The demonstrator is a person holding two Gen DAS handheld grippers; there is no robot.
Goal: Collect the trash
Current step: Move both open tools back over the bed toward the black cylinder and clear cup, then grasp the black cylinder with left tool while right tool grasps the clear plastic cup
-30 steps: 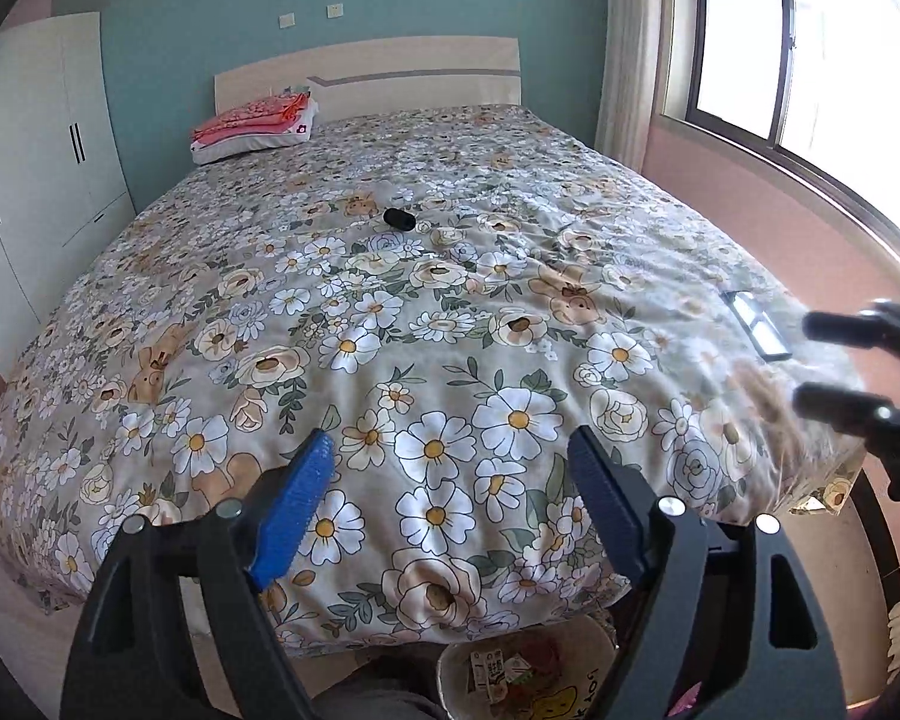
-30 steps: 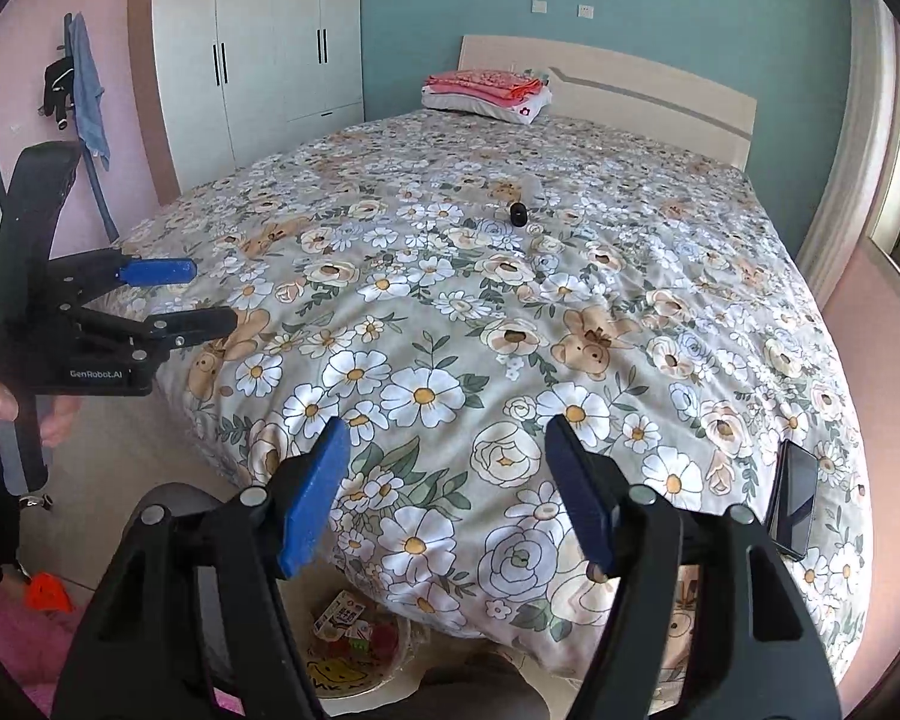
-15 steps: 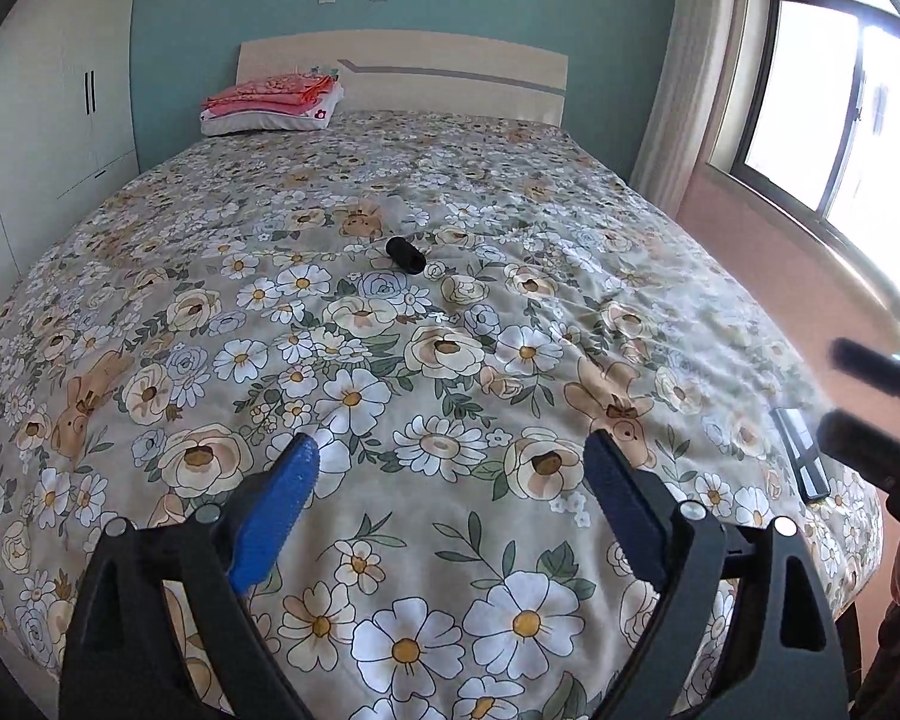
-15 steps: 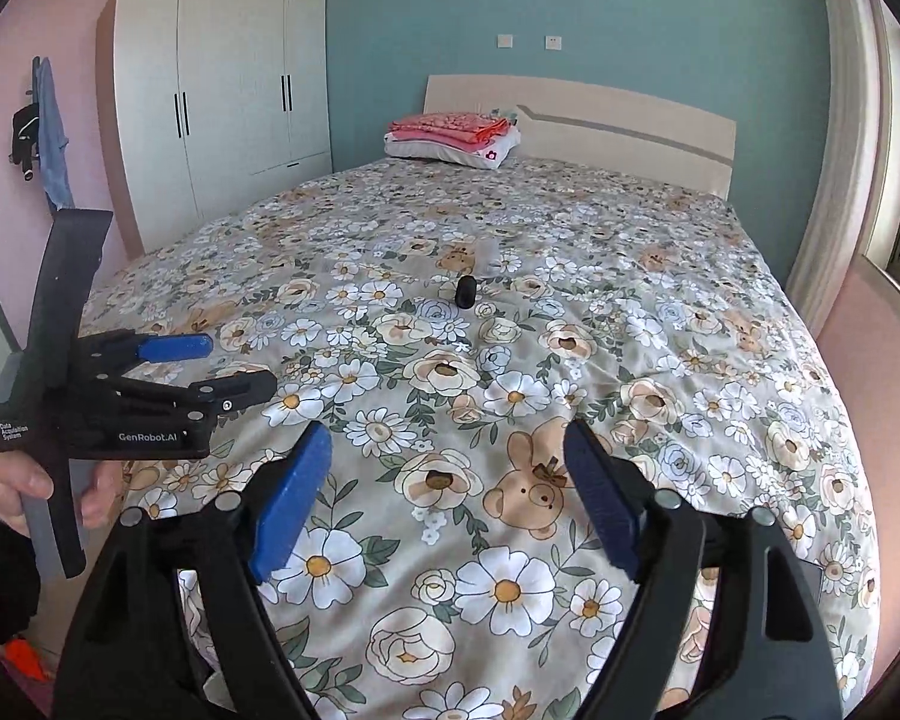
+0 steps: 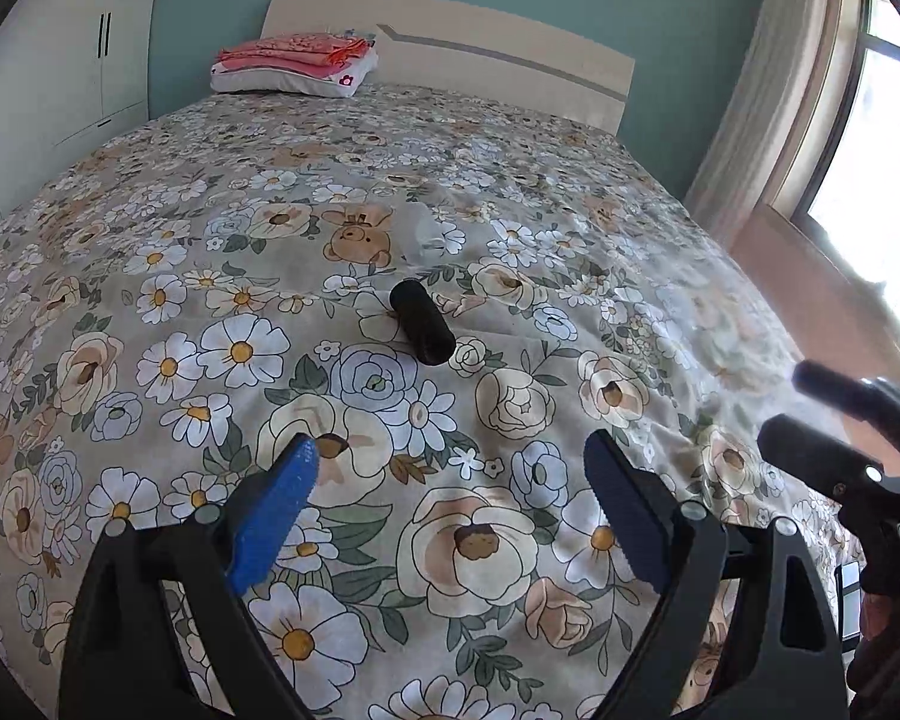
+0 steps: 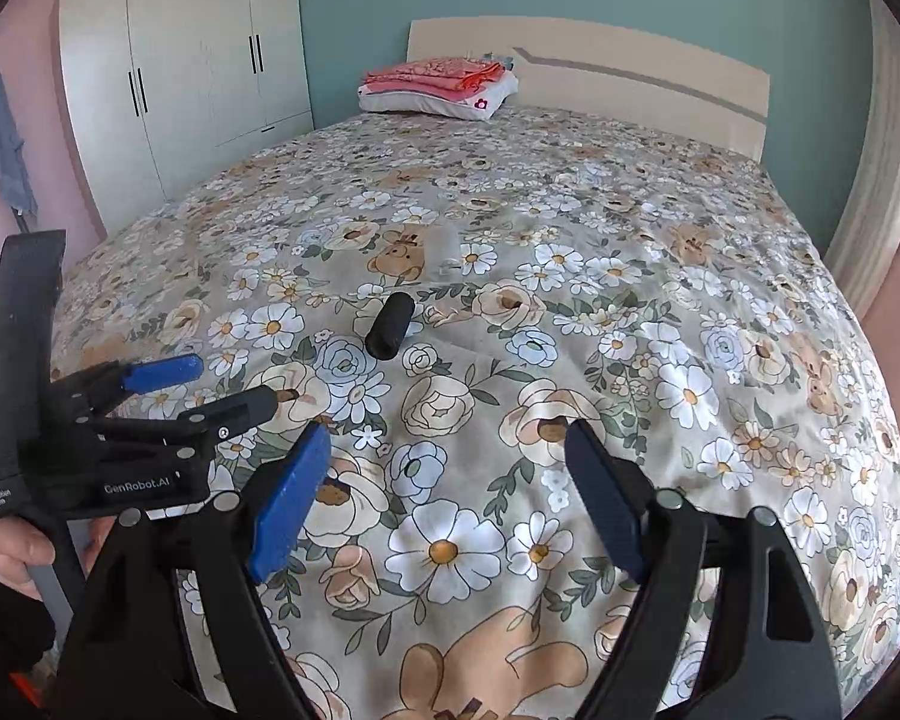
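Your left gripper point(image 5: 450, 480) with its blue pads was wide open and held nothing. Your right gripper point(image 6: 447, 474) was wide open too, and empty. Both hung over the near part of the big flowery bedspread point(image 5: 150, 312). The small black tube point(image 5: 423, 330) lay on its side in the middle of the bed, well ahead of both grippers. Just past it lay a see-through plastic scrap point(image 5: 420, 234). You had picked up nothing yet, so I think both pieces were still left to collect.
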